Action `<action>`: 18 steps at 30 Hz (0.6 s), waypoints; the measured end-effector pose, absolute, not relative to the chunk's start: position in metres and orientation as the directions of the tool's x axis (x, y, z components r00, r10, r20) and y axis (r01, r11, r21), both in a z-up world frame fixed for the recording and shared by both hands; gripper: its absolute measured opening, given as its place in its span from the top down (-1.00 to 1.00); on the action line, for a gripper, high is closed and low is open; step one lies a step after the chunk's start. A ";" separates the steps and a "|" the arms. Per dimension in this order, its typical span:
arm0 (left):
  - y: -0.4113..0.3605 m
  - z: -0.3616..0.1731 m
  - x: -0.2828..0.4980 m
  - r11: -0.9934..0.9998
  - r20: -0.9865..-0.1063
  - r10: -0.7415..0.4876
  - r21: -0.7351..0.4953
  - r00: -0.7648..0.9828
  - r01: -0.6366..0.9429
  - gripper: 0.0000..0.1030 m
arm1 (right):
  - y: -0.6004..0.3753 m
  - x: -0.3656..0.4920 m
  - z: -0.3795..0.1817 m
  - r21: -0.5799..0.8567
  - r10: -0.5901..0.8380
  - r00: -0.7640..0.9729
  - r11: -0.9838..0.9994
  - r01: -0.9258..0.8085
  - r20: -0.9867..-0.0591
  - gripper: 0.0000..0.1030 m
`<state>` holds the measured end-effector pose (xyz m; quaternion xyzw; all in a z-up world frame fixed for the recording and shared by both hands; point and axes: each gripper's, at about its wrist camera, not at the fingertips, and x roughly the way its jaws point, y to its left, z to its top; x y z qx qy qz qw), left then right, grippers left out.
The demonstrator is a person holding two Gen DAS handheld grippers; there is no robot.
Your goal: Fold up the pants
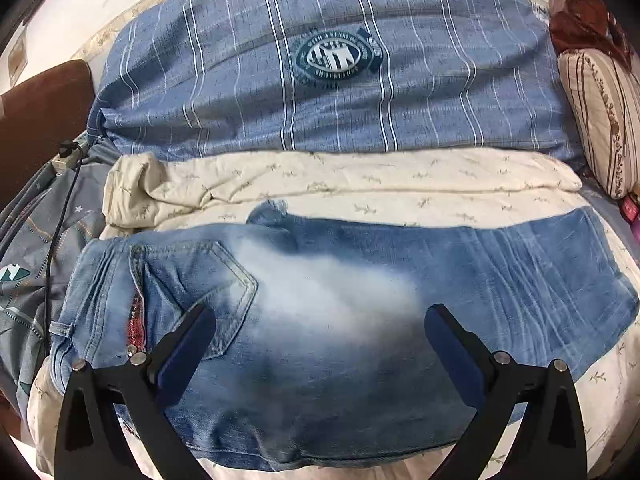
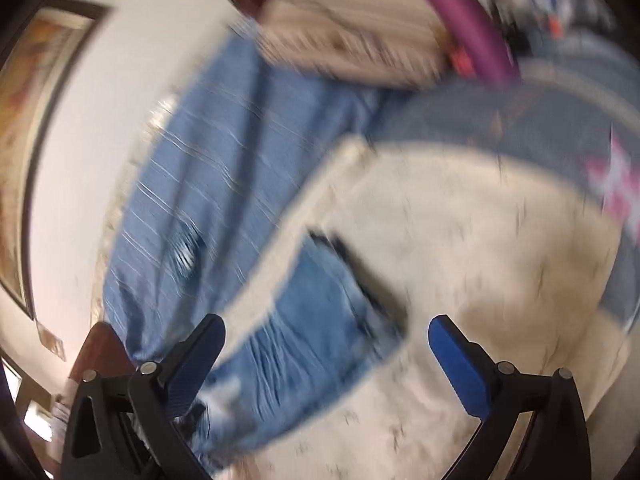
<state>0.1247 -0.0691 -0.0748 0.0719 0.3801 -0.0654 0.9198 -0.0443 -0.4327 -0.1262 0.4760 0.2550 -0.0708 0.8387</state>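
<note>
Faded blue jeans lie folded on a cream sheet, waistband and back pocket to the left, the folded leg end to the right. My left gripper is open and empty, hovering over the middle of the jeans. In the blurred right wrist view, the jeans lie below and left of centre. My right gripper is open and empty above their edge.
A blue striped duvet lies behind the jeans. A striped pillow sits at the right. A grey quilt and a black cable lie at the left. A framed picture hangs on the wall.
</note>
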 end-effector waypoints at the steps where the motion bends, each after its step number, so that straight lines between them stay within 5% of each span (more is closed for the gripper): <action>1: -0.069 -0.077 0.127 0.981 -0.720 -0.067 0.080 0.690 0.179 -1.00 | -0.432 -0.039 -0.134 0.781 0.182 0.844 0.513 0.357 -0.505 -0.96; 12: -0.068 -0.090 0.132 0.978 -0.787 -0.079 0.057 0.611 0.200 -1.00 | -0.434 -0.007 -0.167 0.760 0.237 0.765 0.469 0.449 -0.599 -0.60; 18: -0.069 -0.104 0.136 0.977 -0.828 -0.077 0.048 0.556 0.207 -1.00 | -0.445 0.005 -0.173 0.770 0.220 0.778 0.444 0.458 -0.589 -0.10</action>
